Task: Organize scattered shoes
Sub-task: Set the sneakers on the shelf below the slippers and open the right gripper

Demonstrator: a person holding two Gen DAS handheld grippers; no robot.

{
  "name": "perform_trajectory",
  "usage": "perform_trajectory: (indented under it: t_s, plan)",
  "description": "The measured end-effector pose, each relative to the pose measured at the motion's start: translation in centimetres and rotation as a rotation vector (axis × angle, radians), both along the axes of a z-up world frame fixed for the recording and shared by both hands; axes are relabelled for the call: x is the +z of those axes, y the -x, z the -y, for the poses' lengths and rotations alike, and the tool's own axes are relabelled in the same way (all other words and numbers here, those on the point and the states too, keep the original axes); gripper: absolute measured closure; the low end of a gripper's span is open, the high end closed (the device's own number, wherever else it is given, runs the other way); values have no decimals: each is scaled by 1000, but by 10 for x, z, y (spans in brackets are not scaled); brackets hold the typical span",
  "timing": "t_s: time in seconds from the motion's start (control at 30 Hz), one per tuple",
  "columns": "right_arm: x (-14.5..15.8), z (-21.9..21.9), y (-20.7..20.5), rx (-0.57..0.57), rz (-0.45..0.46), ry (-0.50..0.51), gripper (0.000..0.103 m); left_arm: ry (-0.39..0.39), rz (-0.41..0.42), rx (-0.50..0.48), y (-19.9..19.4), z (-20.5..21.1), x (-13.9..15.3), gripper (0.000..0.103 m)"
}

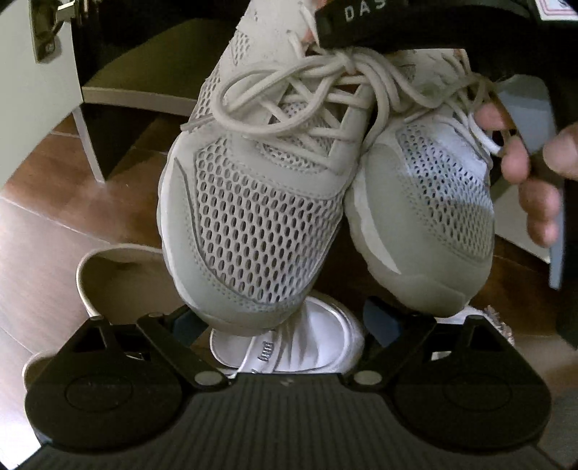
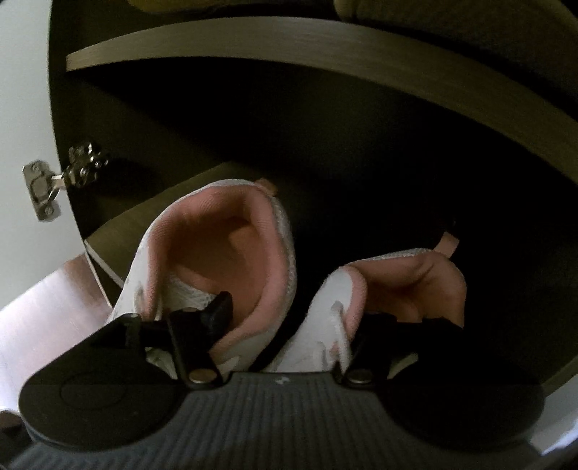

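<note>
The right tool (image 2: 285, 325) is spread across a pair of white sneakers with pink lining: one finger (image 2: 216, 318) sits inside the collar of the left-hand sneaker (image 2: 216, 253), the other reaches into the collar of the right-hand sneaker (image 2: 397, 289), so both shoes are carried together by their inner walls. In the right wrist view the pair hangs in front of a dark cabinet shelf (image 2: 151, 224), near a metal door hinge (image 2: 47, 191).

The left tool (image 1: 285, 321) stands wide open with nothing between its fingers. Directly ahead of it the same two sneakers show toe-first, a mesh-fronted one (image 1: 253, 217) and its mate (image 1: 422, 224) touching side by side, laces (image 1: 289, 90) tangled loosely on top. The right tool appears above them as a black bar bearing the letters "DAS" (image 1: 365, 14), the rest cut off. A hand (image 1: 534, 180) holds it at the right edge. Below, on the wooden floor (image 1: 54, 235), lie a white shoe (image 1: 296, 347) and a beige shoe (image 1: 119, 274).
</note>
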State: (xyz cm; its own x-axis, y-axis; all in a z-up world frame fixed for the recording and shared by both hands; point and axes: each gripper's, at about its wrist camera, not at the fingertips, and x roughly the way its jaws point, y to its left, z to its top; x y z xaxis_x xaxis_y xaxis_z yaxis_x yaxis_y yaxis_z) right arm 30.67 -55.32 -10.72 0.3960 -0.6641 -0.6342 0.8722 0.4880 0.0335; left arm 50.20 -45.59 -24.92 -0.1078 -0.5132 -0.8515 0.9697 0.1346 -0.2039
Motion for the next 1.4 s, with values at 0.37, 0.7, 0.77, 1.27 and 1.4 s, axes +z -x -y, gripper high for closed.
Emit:
perform_trajectory:
  t_s: [0.37,0.7,0.77,1.27,1.4]
  plan:
    - [1,11,-69,-167,52,77,28,97,32,-90,-13,-5,19,14]
    - [11,-57,-14,-71,57,149,65,159,243,-330,-11,-9,10,14]
    - [5,-62,-6,-75,72,70,75,171,285,-378,-11,-9,8,14]
    - [-47,-78,-28,-245,233,-301,100,258,397,-552,-21,10,55,11]
    - [-46,-67,-28,-286,205,-267,99,276,356,-532,-20,21,48,11]
